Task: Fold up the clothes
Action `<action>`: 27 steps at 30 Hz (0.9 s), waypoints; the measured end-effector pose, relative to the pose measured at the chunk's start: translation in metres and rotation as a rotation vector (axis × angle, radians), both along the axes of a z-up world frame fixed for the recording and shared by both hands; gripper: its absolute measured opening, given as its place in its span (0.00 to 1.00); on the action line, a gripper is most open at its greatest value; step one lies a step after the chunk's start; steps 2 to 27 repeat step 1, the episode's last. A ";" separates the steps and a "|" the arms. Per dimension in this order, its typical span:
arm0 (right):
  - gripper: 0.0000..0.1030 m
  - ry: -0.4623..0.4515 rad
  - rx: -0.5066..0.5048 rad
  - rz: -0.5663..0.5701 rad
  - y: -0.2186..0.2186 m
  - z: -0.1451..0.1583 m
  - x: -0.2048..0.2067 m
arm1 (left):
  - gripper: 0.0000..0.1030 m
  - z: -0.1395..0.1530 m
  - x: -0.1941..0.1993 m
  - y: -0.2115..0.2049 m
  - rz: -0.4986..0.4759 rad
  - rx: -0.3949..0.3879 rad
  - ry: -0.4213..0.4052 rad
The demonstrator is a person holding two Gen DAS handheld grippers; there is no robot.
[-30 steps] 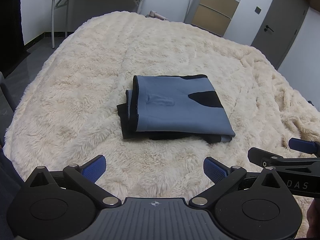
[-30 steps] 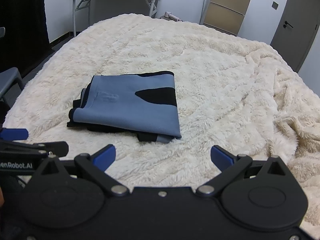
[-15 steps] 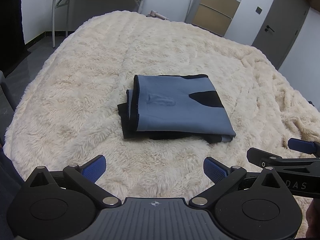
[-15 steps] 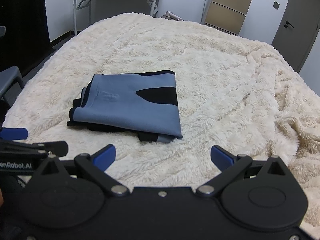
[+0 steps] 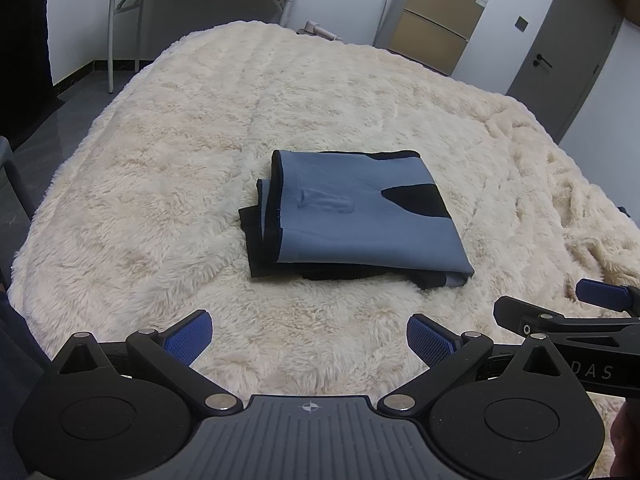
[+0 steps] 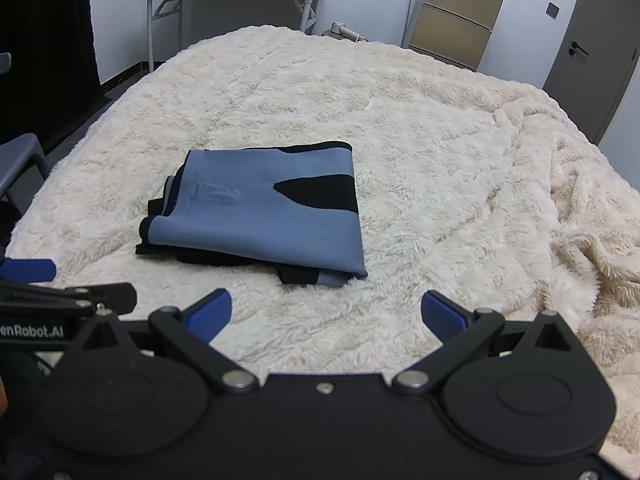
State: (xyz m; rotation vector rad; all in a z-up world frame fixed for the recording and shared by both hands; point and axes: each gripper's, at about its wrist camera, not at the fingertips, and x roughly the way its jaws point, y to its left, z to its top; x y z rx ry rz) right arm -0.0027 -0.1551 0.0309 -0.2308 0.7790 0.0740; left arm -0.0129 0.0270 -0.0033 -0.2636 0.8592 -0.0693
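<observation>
A blue and black garment [image 5: 360, 220] is lying folded into a compact rectangle on a shaggy cream blanket [image 5: 168, 168], ahead of both sets of fingers and apart from them; nothing is touching it. The left gripper [image 5: 308, 334] is hovering over the near edge of the blanket with its blue-padded fingers [image 5: 186, 336] spread wide and holding nothing; the right gripper [image 6: 326, 314] is hovering beside it, fingers likewise spread and empty. The fold is looking nearly finished, but black layers are sticking out beyond the blue top layer at the corner nearest the fingers and along the left side. If either gripper is reaching in for another fold, its fingers are likely to be catching only the top layer, so the stack is sliding apart beneath; the long pile of the blanket may also be snagging between the pads with the cloth, dragging the bedding and pulling the bundle out of square.
</observation>
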 end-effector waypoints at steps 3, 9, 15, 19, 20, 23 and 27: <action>1.00 0.000 0.000 0.000 0.000 0.000 0.000 | 1.00 0.000 0.000 0.000 0.000 0.001 -0.001; 1.00 0.000 0.000 0.000 0.000 0.000 0.000 | 1.00 0.000 0.000 0.000 0.000 0.001 -0.001; 1.00 0.000 0.000 0.000 0.000 0.000 0.000 | 1.00 0.000 0.000 0.000 0.000 0.001 -0.001; 1.00 0.000 0.000 0.000 0.000 0.000 0.000 | 1.00 0.000 0.000 0.000 0.000 0.001 -0.001; 1.00 0.000 0.000 0.000 0.000 0.000 0.000 | 1.00 0.000 0.000 0.000 0.000 0.001 -0.001; 1.00 0.000 0.000 0.000 0.000 0.000 0.000 | 1.00 0.000 0.000 0.000 0.000 0.001 -0.001; 1.00 0.000 0.000 0.000 0.000 0.000 0.000 | 1.00 0.000 0.000 0.000 0.000 0.001 -0.001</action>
